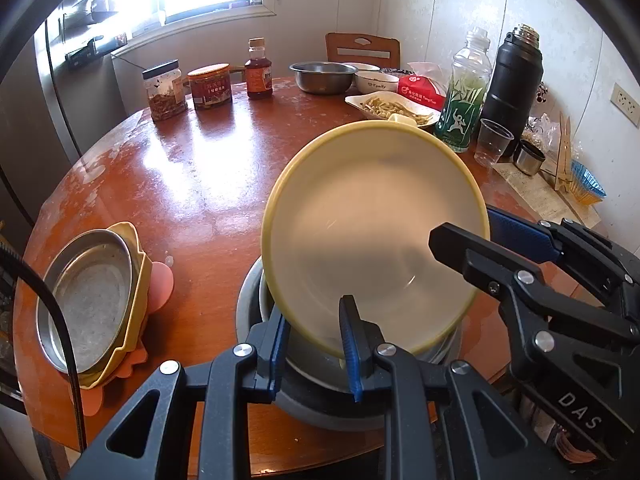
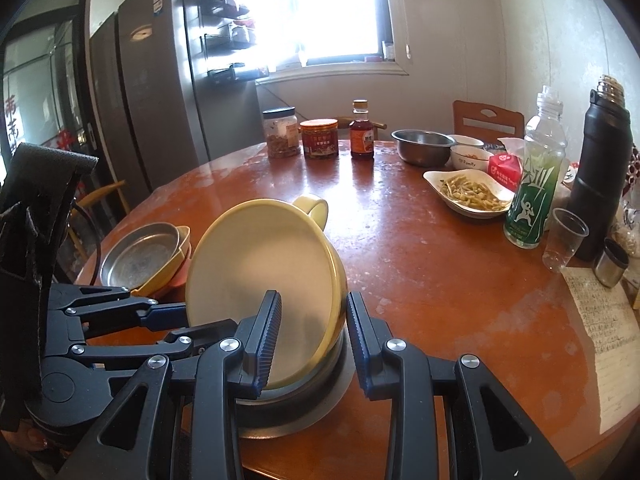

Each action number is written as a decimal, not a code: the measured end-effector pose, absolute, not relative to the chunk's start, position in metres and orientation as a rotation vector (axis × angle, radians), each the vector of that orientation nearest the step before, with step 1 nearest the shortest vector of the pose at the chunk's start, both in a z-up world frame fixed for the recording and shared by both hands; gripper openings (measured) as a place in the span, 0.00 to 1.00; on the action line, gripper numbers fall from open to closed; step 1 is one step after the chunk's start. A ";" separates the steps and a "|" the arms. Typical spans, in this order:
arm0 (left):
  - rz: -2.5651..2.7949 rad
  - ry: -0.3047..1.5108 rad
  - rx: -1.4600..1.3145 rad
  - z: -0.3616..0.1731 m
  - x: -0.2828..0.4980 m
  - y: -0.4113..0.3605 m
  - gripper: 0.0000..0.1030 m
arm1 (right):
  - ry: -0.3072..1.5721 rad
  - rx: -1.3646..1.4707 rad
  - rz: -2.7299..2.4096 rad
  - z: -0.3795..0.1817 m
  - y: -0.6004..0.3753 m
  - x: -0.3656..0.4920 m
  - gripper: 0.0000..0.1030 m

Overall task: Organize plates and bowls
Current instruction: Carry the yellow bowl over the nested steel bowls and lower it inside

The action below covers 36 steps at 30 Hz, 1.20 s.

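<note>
Yellow bowl (image 1: 372, 236) tilted on edge atop grey metal bowls (image 1: 320, 404) near the table (image 1: 192, 184) edge at 6 o'clock, ear handle (image 2: 310, 206) pointing to 12. Left gripper (image 1: 316, 344) clenched on the yellow bowl's near rim, one finger inside, one outside. Right gripper (image 2: 314, 344) pinching the same bowl's wall at 3 o'clock, likewise straddling the rim. Stack of a steel plate (image 1: 86, 300) over yellow and pink dishes lying at 9 o'clock. Jars, steel basin (image 1: 322, 76), food dish far off at 12 to 1.
</note>
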<state>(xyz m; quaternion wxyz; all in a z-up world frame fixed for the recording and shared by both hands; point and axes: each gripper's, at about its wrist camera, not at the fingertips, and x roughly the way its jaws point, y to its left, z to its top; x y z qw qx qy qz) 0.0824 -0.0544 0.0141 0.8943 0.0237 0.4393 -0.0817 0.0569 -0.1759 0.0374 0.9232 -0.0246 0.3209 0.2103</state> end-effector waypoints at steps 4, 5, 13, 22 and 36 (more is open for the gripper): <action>-0.170 0.910 0.052 0.014 0.082 -0.055 0.25 | 0.662 -0.053 0.429 0.035 -0.177 0.057 0.34; -0.169 0.909 0.054 0.014 0.082 -0.055 0.25 | 0.661 -0.053 0.430 0.035 -0.177 0.057 0.34; -0.161 0.910 0.058 0.013 0.080 -0.056 0.27 | 0.654 -0.057 0.442 0.036 -0.177 0.053 0.34; -0.159 0.908 0.051 0.016 0.078 -0.055 0.31 | 0.654 -0.065 0.453 0.035 -0.176 0.053 0.34; -0.130 0.893 0.045 0.021 0.069 -0.044 0.43 | 0.683 -0.016 0.476 0.032 -0.176 0.060 0.39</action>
